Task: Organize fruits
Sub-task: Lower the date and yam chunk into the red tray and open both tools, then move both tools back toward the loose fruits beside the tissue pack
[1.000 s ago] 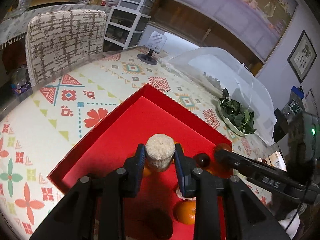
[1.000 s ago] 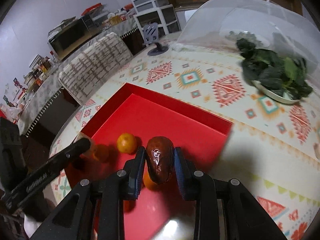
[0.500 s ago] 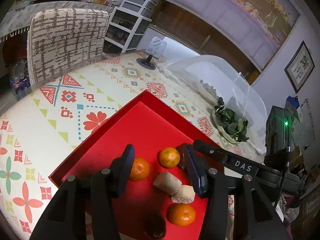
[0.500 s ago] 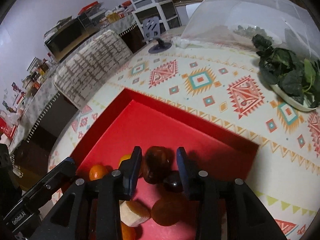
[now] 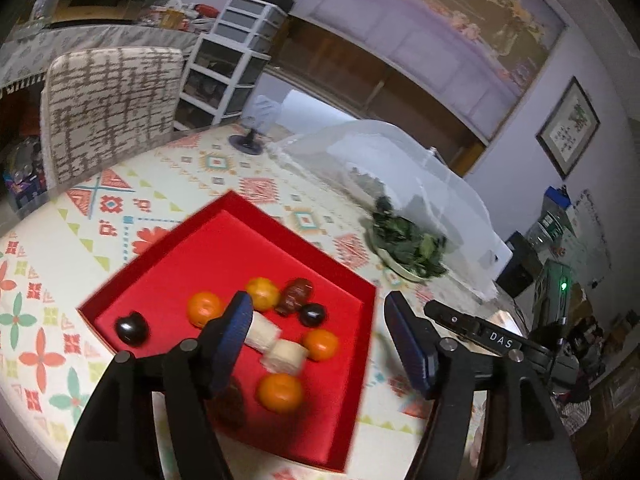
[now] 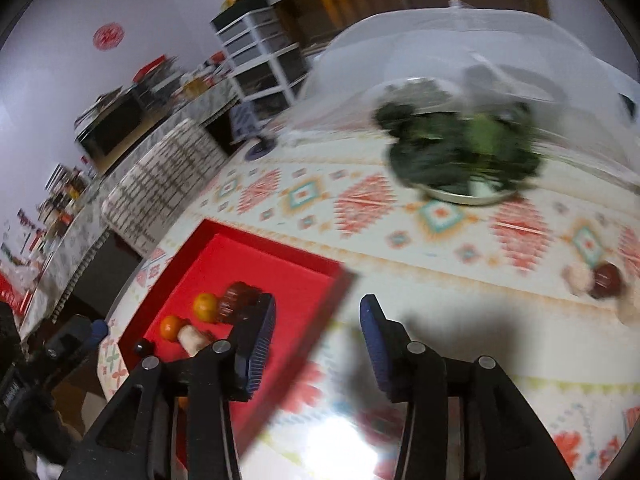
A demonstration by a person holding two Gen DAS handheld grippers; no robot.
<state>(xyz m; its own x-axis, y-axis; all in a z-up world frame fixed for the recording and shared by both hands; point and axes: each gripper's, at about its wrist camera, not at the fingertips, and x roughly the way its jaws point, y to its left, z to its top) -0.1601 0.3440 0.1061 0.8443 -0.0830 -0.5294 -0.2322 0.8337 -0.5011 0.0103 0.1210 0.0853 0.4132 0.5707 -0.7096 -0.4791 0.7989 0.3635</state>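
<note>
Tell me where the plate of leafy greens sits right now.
In the left wrist view the plate of leafy greens sits on the table right of the red tray, against the edge of the clear mesh food cover.

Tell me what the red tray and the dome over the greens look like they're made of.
Red tray: probably cardboard or paperboard with a matte red finish; thin, straight folded walls and no gloss.
Dome: likely fine white mesh or thin translucent plastic; the greens beneath show through it hazily. Blur leaves it open.

Your patterned table (image 5: 168, 184) carries the red tray (image 5: 362, 364) at six o'clock, the greens plate (image 5: 394, 268) at three.
</note>
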